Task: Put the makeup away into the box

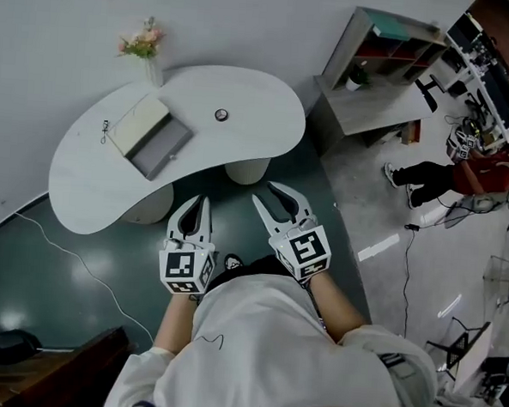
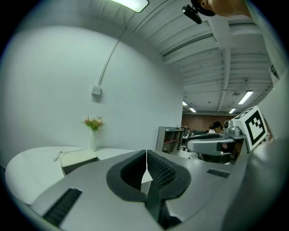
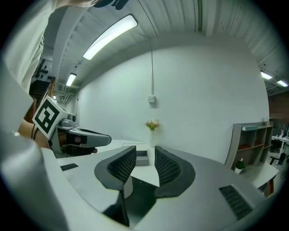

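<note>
The box sits well ahead of closed left tool and parted right tool.

I'm getting even, cool indoor light, bright enough throughout. A ceiling tube blows out white in the right gripper view, and a panel clips at the top of the left one. In the head view the table reads bright against a dark floor with faint glare patches. Both gripper views bow hard toward black corners, and their nearest foreground is soft.
</note>
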Demonstrator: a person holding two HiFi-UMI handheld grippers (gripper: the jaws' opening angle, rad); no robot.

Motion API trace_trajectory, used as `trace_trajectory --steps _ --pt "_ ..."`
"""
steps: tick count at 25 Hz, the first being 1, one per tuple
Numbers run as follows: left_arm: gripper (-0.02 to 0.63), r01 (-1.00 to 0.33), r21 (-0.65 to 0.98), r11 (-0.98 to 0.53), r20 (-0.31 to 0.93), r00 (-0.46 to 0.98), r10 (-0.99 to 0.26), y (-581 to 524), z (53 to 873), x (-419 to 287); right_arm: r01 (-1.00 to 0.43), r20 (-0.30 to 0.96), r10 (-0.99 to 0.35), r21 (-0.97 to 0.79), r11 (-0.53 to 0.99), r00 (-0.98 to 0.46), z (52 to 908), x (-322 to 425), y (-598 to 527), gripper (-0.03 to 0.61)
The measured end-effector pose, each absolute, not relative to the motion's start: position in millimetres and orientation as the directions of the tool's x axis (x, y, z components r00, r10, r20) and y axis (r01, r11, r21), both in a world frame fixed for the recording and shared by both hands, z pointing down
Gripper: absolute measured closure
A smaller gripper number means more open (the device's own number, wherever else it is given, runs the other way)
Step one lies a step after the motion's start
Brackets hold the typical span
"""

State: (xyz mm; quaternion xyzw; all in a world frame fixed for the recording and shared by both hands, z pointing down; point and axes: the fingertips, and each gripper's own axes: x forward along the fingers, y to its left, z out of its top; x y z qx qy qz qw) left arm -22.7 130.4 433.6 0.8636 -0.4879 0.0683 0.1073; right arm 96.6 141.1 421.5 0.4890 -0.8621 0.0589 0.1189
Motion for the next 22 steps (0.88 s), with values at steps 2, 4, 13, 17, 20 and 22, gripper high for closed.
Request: trace_trajectory --steps 2,4,13,17,20,22 --pt "0.589 -0.855 0.131 -0.501 0.227 0.518 -0.825 113.3 437.2 -27.5 -0.857 0.275 -0.827 0.019 0.514 -0.49 423.7 92.1 124.0 0.456" --pt "0.589 -0.857 0.137 -0.497 0.232 0.516 -0.825 96.6 441.7 -29.8 -0.857 0.287 -0.825 0.02 0.514 -0.488 428.3 91.3 104.7 0.456" --pt "0.589 -0.888 0.136 -0.439 0.301 0.459 -0.836 16.5 472.8 -31.4 -0.842 0.32 -0.799 0.01 0.54 -0.509 453.9 111.8 -6.1 0.456" --pt "0.589 -0.914 0.107 -0.392 0.342 0.404 -0.848 -31.0 484.1 -25.7 -0.795 0.335 -0.749 0.002 0.607 -0.572 460.2 113.0 -62.4 0.456" --pt "0.589 -0.925 0.083 -0.371 0.39 0.373 -0.842 -62.8 488.9 -13.9 -0.748 0.36 -0.699 0.004 0.664 -0.618 464.1 116.1 -99.9 0.456" --pt "0.589 -0.93 0.079 -0.36 0.418 0.358 -0.835 -81.8 494.3 -4.9 -0.722 0.378 -0.669 0.004 0.692 -0.639 469.6 120.2 -124.3 0.456"
